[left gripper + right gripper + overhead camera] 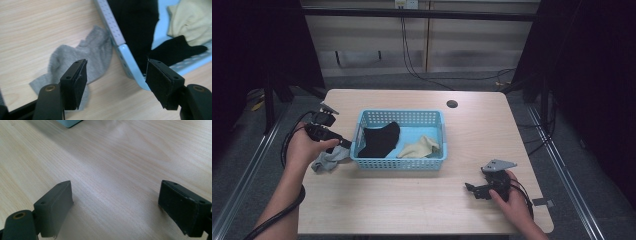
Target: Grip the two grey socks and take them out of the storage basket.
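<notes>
The desk [412, 200], a pale wood-grain laminate with rounded corners and a dark cable hole at the far edge, carries everything under review. On it sits a light blue plastic basket [399, 162], rectangular with perforated walls. Inside lie a black sock [379, 141], soft knit, draped against the left wall, and a cream sock [419, 148], crumpled toward the right.

The grey sock [328, 161], a fine ribbed knit, lies flat and rumpled on the desk, outside the basket and touching its left near corner. It is not yet in the basket.

The left gripper [116, 75] hangs over that corner with its jaws released and apart, nothing between the pads; one jaw is above the grey sock, the other above the basket rim. The right gripper [473, 190] rests near the desk's near right edge, jaws spread wide over bare wood, holding nothing.

Risk, as judged: closing from this position could pinch the basket rim along with, or instead of, the sock, dragging or tipping the light basket. Thin limp fabric may also slip from flat pads if only an edge is caught.
</notes>
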`<state>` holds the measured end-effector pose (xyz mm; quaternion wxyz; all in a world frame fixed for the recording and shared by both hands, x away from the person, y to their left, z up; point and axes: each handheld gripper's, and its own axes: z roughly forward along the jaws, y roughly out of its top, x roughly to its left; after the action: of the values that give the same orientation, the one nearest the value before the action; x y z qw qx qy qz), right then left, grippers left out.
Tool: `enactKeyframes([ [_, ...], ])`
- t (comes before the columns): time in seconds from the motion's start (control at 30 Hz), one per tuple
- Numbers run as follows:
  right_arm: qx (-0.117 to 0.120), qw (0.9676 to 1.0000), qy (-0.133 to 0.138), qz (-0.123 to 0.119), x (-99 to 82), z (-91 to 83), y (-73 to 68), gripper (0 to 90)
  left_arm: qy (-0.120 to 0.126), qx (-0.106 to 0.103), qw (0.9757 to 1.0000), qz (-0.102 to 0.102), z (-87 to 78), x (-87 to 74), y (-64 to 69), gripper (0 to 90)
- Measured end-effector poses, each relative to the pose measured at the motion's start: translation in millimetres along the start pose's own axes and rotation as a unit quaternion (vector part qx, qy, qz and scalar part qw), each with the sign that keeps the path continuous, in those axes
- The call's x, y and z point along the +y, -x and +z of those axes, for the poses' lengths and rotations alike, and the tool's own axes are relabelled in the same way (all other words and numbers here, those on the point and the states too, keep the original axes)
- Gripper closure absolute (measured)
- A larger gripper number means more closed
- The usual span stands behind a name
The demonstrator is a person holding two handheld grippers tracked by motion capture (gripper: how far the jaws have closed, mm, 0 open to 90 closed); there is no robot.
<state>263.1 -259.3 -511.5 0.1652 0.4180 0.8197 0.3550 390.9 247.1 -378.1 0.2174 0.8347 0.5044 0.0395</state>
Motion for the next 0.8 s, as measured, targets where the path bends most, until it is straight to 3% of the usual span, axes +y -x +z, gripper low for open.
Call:
enactKeyframes([
  [0.33, 0.0, 1.0, 0.0, 0.0, 0.0, 0.0, 0.0, 11.5, -0.006, -0.02, 0.9993, 0.03, 1.9, -15.5, 16.1, 31.1],
  [0.47, 0.0, 1.0, 0.0, 0.0, 0.0, 0.0, 0.0, 11.5, 0.008, -0.027, 0.9993, 0.026, 4.2, -21.9, 22.3, 31.0],
  [0.57, 0.0, 1.0, 0.0, 0.0, 0.0, 0.0, 0.0, 11.5, 0.01, -0.031, 0.9988, 0.036, 7.5, -26.6, 25.3, 31.0],
  [0.8, 0.0, 1.0, 0.0, 0.0, 0.0, 0.0, 0.0, 11.5, 0.033, -0.038, 0.9981, 0.037, 22.4, -39.8, 32.9, 30.5],
])
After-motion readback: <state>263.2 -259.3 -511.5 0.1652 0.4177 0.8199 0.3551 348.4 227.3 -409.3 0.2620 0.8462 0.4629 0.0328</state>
